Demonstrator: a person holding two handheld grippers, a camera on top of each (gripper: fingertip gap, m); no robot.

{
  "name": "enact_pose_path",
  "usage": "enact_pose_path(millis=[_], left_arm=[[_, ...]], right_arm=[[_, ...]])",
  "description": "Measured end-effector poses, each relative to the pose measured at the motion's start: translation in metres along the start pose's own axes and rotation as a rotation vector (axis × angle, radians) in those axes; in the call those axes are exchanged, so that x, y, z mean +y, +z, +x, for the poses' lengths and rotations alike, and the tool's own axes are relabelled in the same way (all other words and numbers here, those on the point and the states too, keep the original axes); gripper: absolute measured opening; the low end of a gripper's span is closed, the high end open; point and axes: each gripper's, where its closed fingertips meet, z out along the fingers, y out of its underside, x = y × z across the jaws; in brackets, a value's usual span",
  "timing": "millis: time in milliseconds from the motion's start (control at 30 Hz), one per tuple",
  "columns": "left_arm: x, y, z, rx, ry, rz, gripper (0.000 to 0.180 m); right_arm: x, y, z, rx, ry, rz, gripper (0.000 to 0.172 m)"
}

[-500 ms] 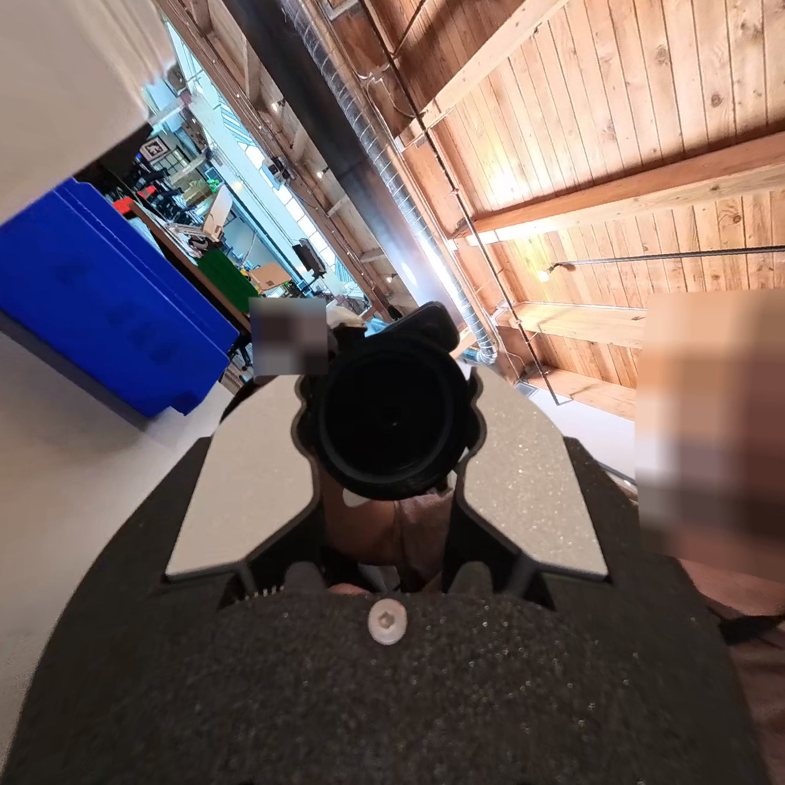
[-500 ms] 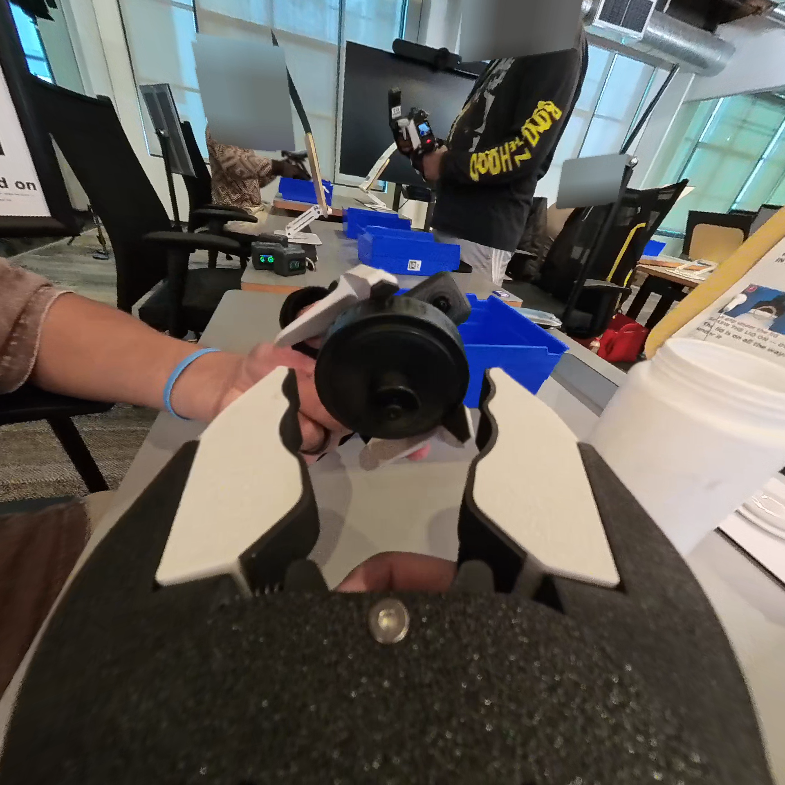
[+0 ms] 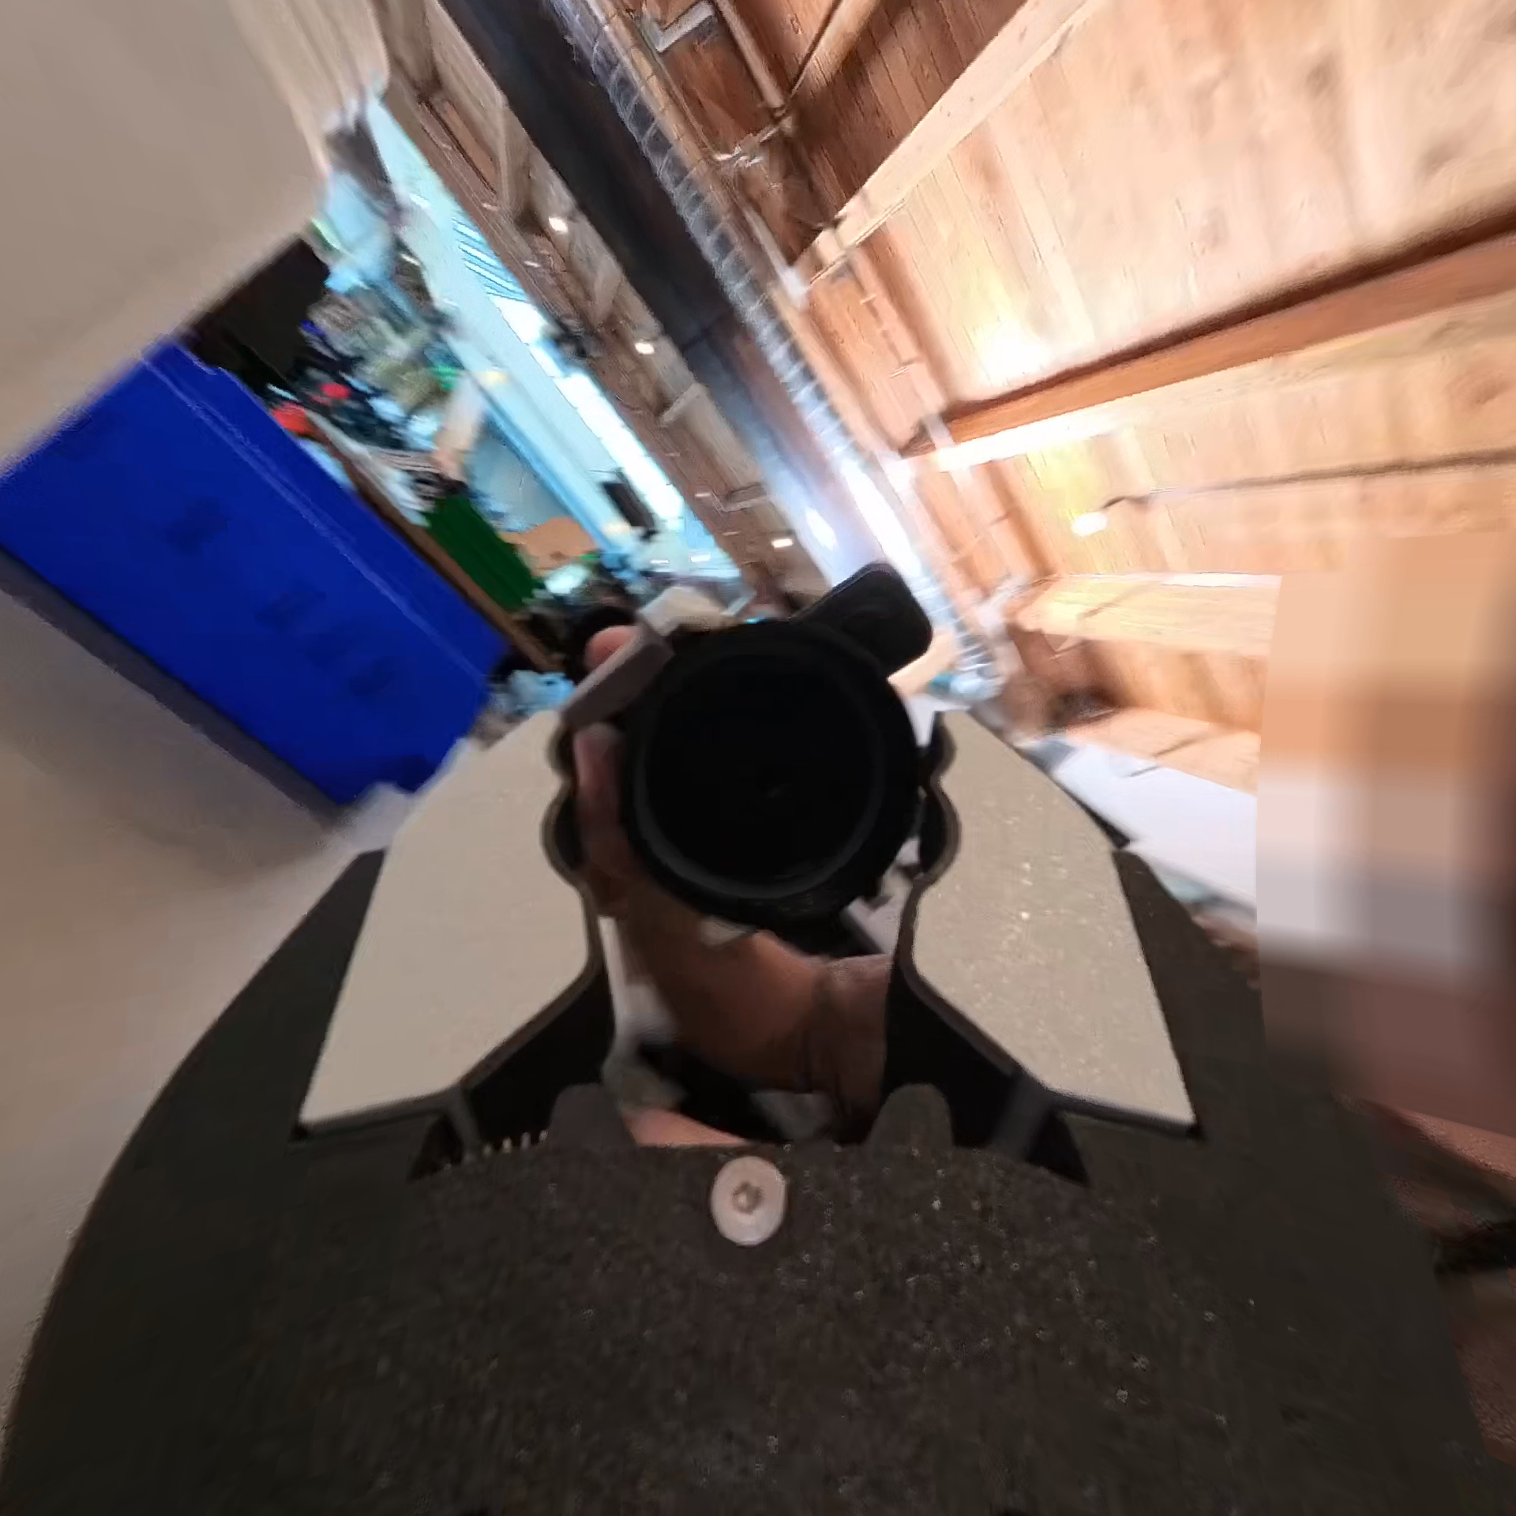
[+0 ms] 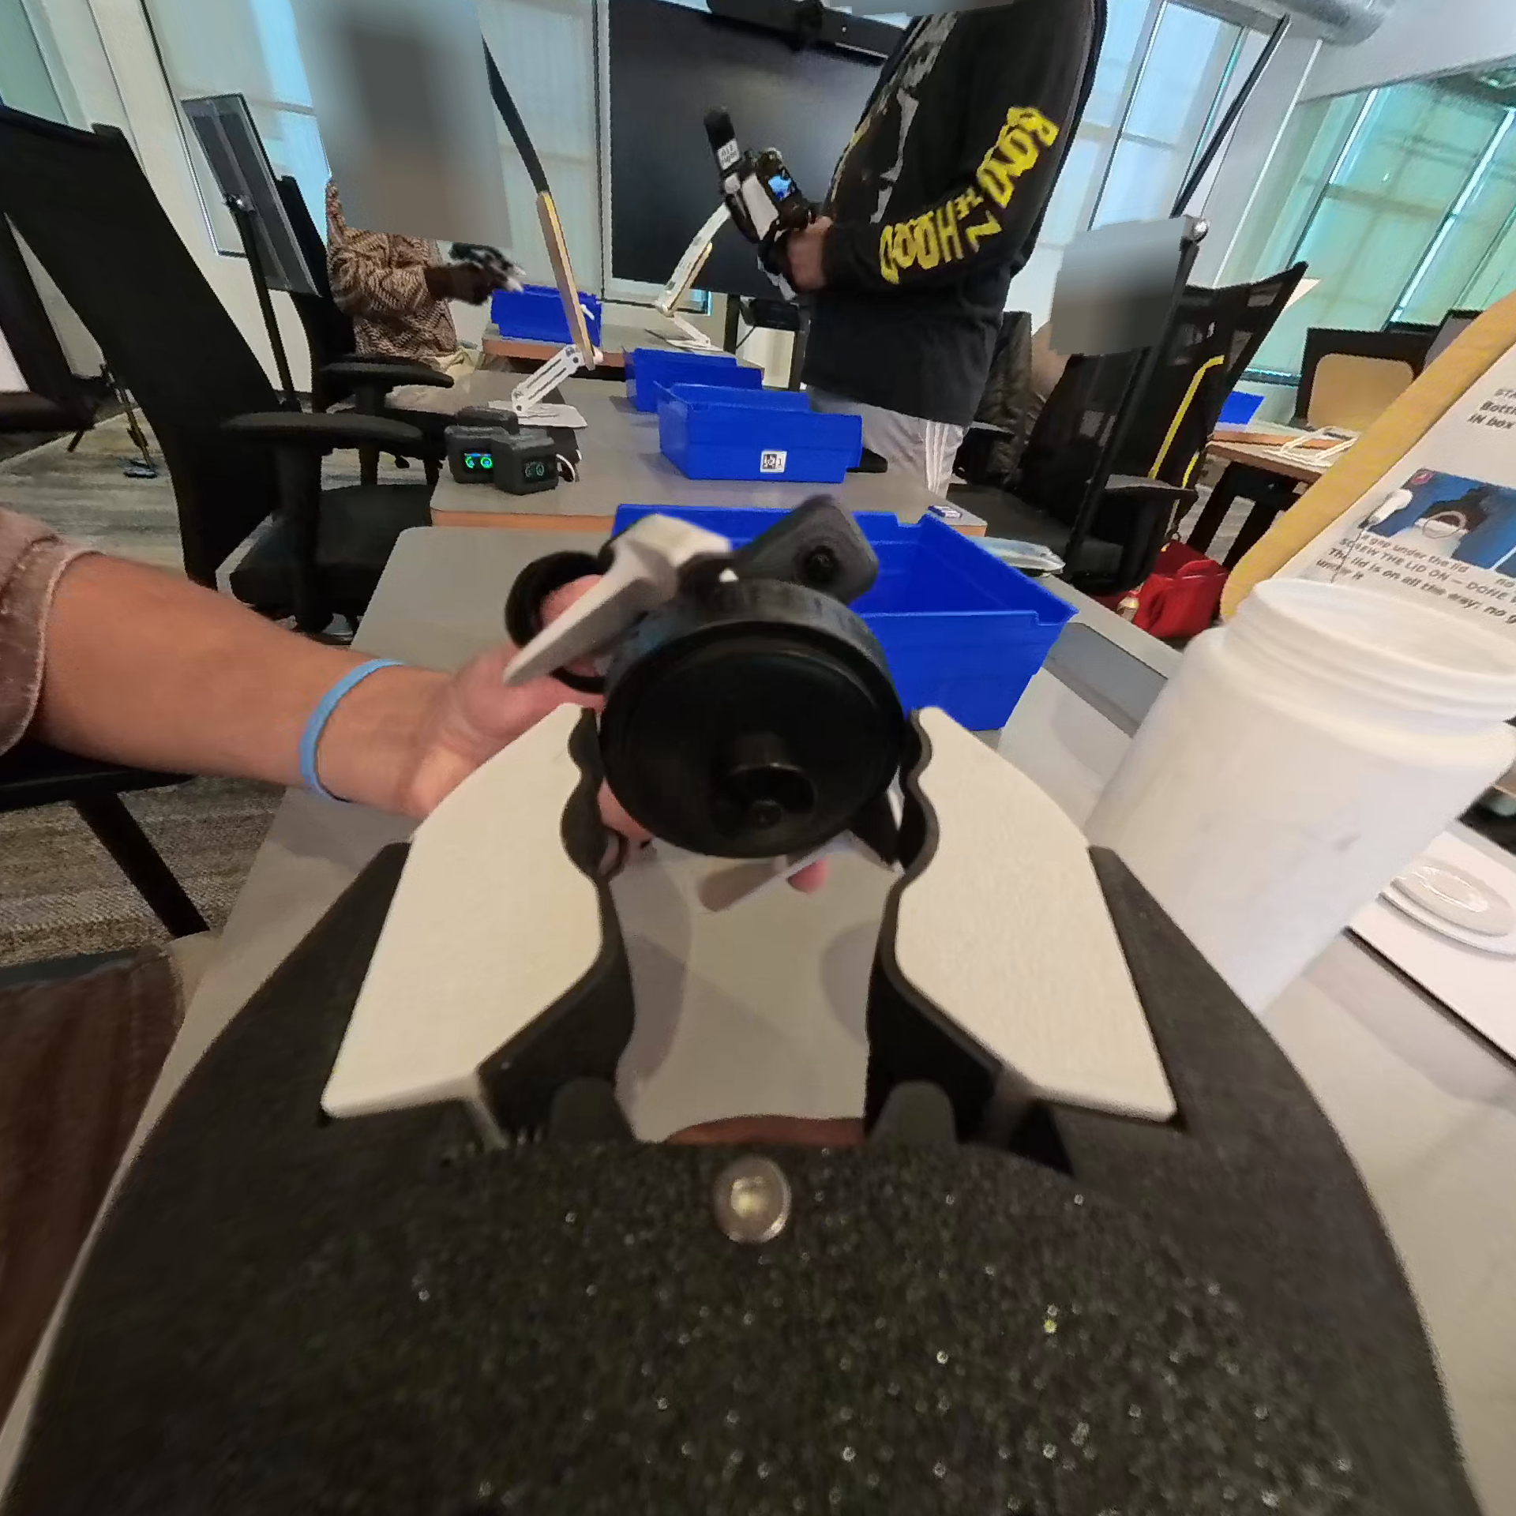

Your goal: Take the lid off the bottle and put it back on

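Observation:
The black lid (image 4: 738, 738), knob towards me, sits between the pads of my right gripper (image 4: 746, 779), which is shut on it in the air above the grey table (image 4: 459, 574). In the left wrist view I see the lid's hollow underside (image 3: 763, 779) between the fingers of my left gripper (image 3: 746, 787). Those jaws stand open, with a gap between the left pad (image 3: 566, 820) and the lid. The left gripper's grey finger (image 4: 623, 599) also shows behind the lid. The white bottle (image 4: 1280, 779) stands uncapped on the table at the right.
A blue bin (image 4: 968, 623) sits on the table behind the lid and also shows in the left wrist view (image 3: 246, 574). A hand (image 4: 426, 738) holds the left gripper. An instruction sheet (image 4: 1436, 533) leans behind the bottle. People, chairs and other tables stand beyond.
My right jaws closed onto the lid. My left jaws opened and let go of it. The left wrist view is now blurred by motion.

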Motion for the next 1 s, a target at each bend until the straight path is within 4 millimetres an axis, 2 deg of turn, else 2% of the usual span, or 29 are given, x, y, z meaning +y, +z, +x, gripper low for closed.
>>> enact_pose_path(millis=[67,200,267,367,467,567,667,767,833,900,1000], left_arm=[[0.000,-0.009,-0.012,-0.133,0.125,-0.037,0.096],[-0.012,-0.023,-0.028,-0.316,0.287,-0.080,0.098],[-0.021,-0.029,-0.048,-0.457,0.400,-0.112,0.100],[-0.046,-0.041,-0.084,-0.718,0.641,-0.136,0.105],[-0.077,-0.043,-0.105,-0.896,0.875,-0.169,0.111],[-0.093,-0.023,-0.114,-0.892,0.941,-0.194,0.116],[-0.096,-0.004,-0.124,-0.850,0.962,-0.235,0.120],[-0.096,0.005,-0.136,-0.841,0.978,-0.253,0.118],[-0.097,0.007,-0.143,-0.838,0.988,-0.257,0.111],[-0.095,0.008,-0.147,-0.813,0.997,-0.257,0.091],[-0.095,0.010,-0.147,-0.769,1.003,-0.227,0.089]], right_arm=[[-0.005,-0.008,0.006,0.010,0.008,-0.016,0.069],[-0.026,-0.040,0.033,0.086,0.025,0.008,0.069],[-0.036,-0.057,0.044,0.121,0.038,0.029,0.069],[-0.045,-0.074,0.055,0.152,0.071,0.051,0.069],[-0.045,-0.082,0.058,0.175,0.088,0.041,0.069],[-0.040,-0.085,0.063,0.217,0.097,-0.003,0.069],[-0.037,-0.091,0.070,0.269,0.121,-0.041,0.069],[-0.040,-0.098,0.074,0.300,0.139,-0.061,0.069],[-0.042,-0.100,0.075,0.302,0.146,-0.082,0.069],[-0.044,-0.099,0.078,0.297,0.122,-0.126,0.069],[-0.053,-0.086,0.095,0.250,0.068,-0.252,0.069]])
